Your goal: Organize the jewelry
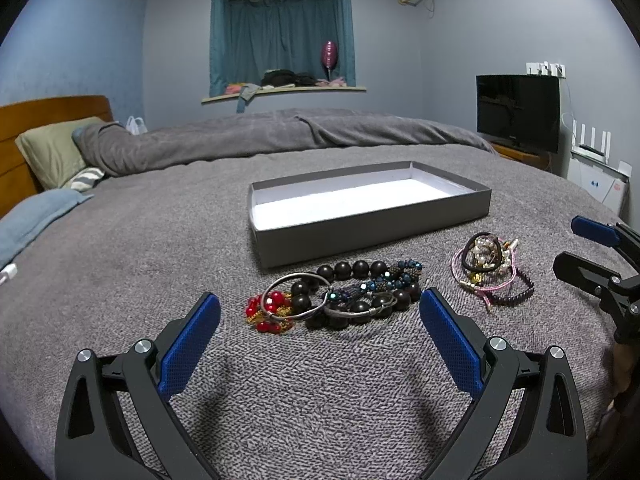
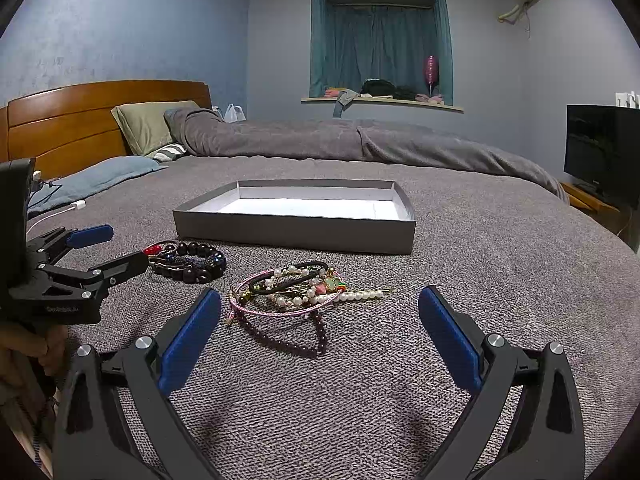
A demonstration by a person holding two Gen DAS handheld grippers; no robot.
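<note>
Holding both grippers low over the bed, we kept each pair of fingers spread wide with nothing between them. Our left gripper [image 1: 320,312] hovered just short of a heap of jewelry: a bracelet of big dark beads [image 1: 352,280], thin metal bangles [image 1: 296,296] lying across it, a strand of small blue beads [image 1: 384,280] and a cluster of red beads [image 1: 268,308] on its left side. One blue finger pad [image 1: 448,336] sat just beside the right end of that heap, and we could not tell whether it touched.

Our right gripper [image 2: 320,312] faced a second heap, well apart from the first: a pink cord [image 2: 280,308] looped around a black hair tie [image 2: 288,280], pearls [image 2: 360,295], and a string of small dark purple beads [image 2: 292,340] trailing toward us. Neither finger touched it.

Beyond both heaps lay a shallow gray box [image 1: 360,236] with a white inside, open side up, near the jewelry but not touching it. Everything rested on the gray blanket [image 2: 480,280]. Farther back we saw a rumpled gray duvet [image 1: 280,132], a green pillow [image 2: 148,124] against a wooden headboard [image 2: 80,120], teal curtains [image 1: 280,40] over a window sill, and a dark television [image 1: 518,110] at the right.
</note>
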